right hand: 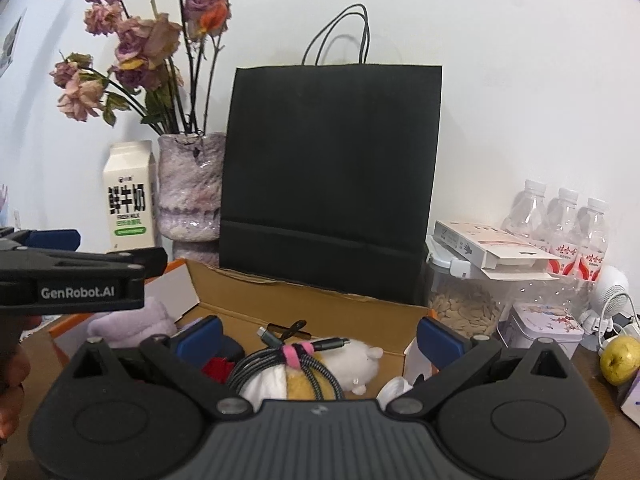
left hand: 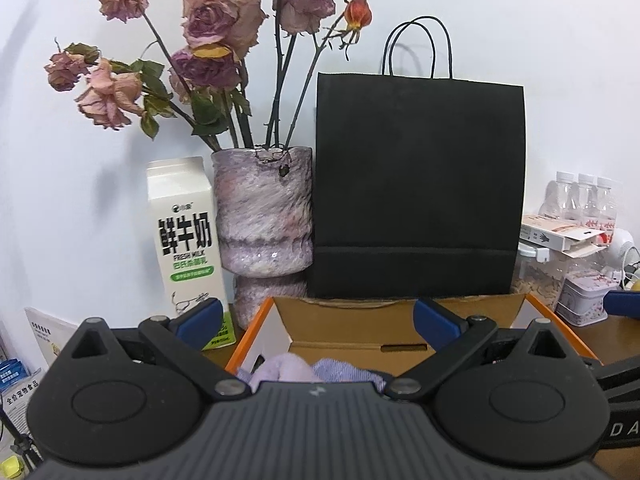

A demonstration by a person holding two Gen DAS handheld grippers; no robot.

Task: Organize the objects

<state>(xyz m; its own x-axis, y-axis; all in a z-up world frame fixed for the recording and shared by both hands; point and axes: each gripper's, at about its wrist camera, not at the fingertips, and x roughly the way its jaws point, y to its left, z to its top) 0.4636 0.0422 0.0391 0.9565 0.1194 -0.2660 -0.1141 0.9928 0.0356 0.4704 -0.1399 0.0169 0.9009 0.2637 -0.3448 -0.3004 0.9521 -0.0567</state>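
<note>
Bag (right hand: pixel 332 176) stands behind box (right hand: pixel 312 304), vase (right hand: pixel 190 188) to its left.

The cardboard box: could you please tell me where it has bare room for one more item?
Inside the cardboard box, bare floor shows along the back wall, behind the coiled cable and white plush toy. The left end is crowded by a lilac cloth; the front middle holds the cable and plush. Outside it, the jar and tin crowd the right.

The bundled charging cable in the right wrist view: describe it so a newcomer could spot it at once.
Start at the tall black paper bag against the wall; directly before it lies an open cardboard box. Inside, the coiled cable rests on a white plush toy. Unlike the soft items around it, it is dark braided cord cinched by a pink strap.
</note>
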